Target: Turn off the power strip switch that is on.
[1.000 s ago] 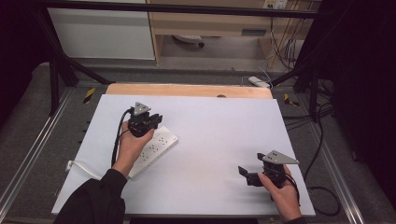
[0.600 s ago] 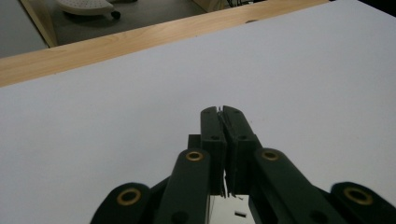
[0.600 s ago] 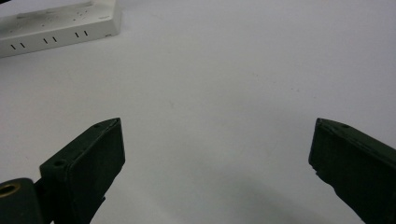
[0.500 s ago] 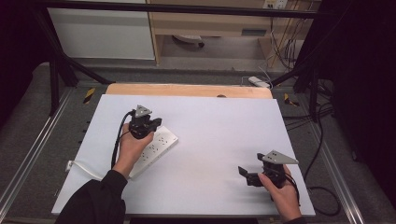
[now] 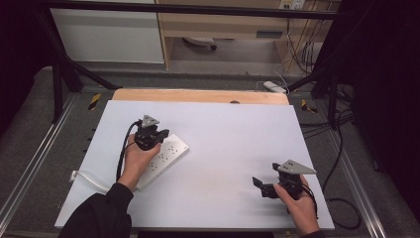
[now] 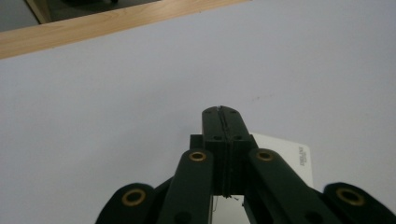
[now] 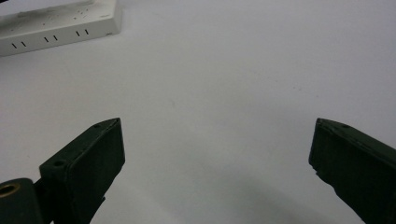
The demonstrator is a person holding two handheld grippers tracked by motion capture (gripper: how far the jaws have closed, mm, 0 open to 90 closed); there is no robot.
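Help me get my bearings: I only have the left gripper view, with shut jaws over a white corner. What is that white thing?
Observer: A power strip, lying slantwise on the left half of the table. The left gripper is over its far end.
Operator: Where is the right gripper?
Observer: The right gripper is near the table's front right corner, well apart from the strip.
Operator: Open or shut?
Observer: Open, with nothing between its jaws.
Operator: Any cord on the strip?
Observer: A white cord leaves its near end toward the table's left edge.
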